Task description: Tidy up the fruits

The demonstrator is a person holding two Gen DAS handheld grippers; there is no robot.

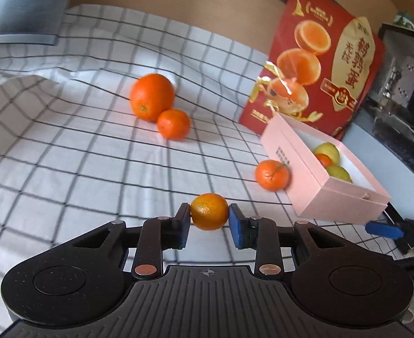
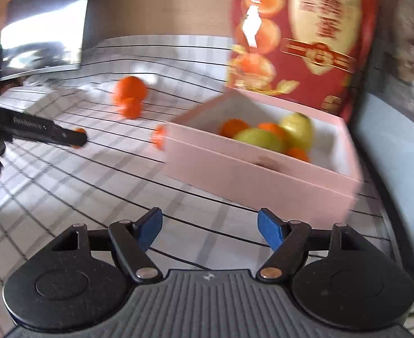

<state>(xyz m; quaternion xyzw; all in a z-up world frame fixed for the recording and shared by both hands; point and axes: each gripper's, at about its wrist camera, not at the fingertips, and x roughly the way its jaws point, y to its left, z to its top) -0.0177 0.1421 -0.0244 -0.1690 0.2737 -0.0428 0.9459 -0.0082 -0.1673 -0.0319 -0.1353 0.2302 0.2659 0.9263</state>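
Fruits are shown at the sorting stage: a small mandarin (image 1: 209,211) is pinched between the blue pads (image 1: 236,222) of the left hand-held gripper (image 1: 209,219), held just above the checked cloth (image 1: 80,155) that covers the tabletop, while the right hand-held gripper (image 2: 209,229) hangs spread and empty near the pink box (image 2: 263,180). Inside the box, two yellow-green fruits (image 2: 263,139) and several small orange ones are already gathered. A stemmed mandarin (image 1: 271,174) lies against the outer wall of the box, and a large orange (image 1: 152,97) and a smaller one (image 1: 173,124) rest touching each other, well apart from the box. The grip is judged to be narrow, taken across a round, smooth skin, so that the fruit could be rolled out of the pads if it is swung quickly towards the box. A low carry could also strike the box wall or nudge the stemmed mandarin. The red bag (image 1: 314,64) standing behind the box could be tipped by a wide approach.
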